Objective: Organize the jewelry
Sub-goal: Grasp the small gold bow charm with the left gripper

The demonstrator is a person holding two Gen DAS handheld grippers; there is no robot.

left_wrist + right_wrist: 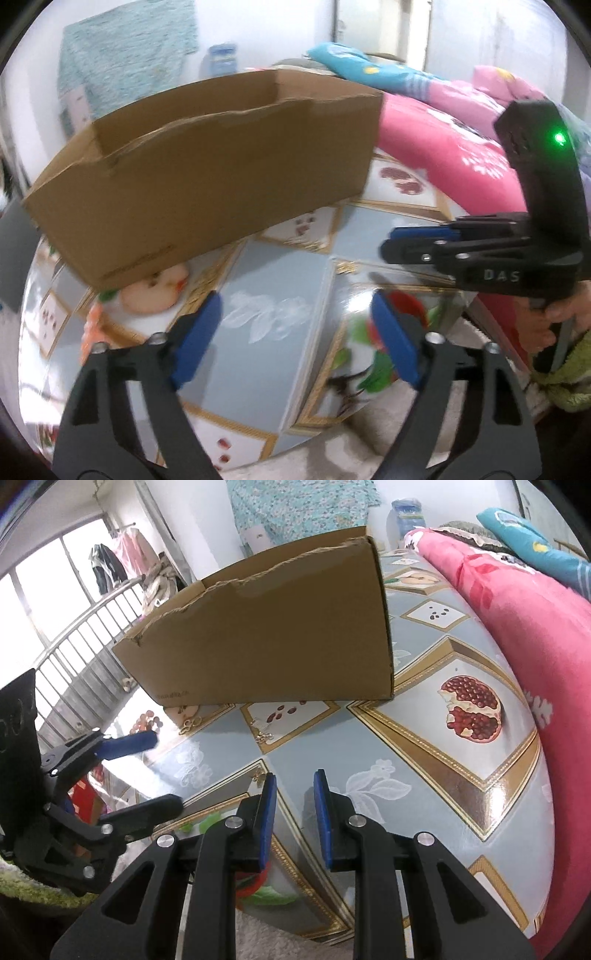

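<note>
Here the left hand-held gripper (295,332), low in the left wrist view, has its blue pads spread wide with nothing between them, while the right hand-held gripper (294,812), low in the right wrist view, has its pads drawn near together yet apart, also empty. Above both, an open cardboard box (266,635) stands on the fruit-patterned desk (424,746). Small gold jewelry pieces (264,733) lie just below the box's lower edge.

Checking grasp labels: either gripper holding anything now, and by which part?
Nothing held. Left gripper is open over the tablecloth; right gripper has a narrow empty gap.
</note>
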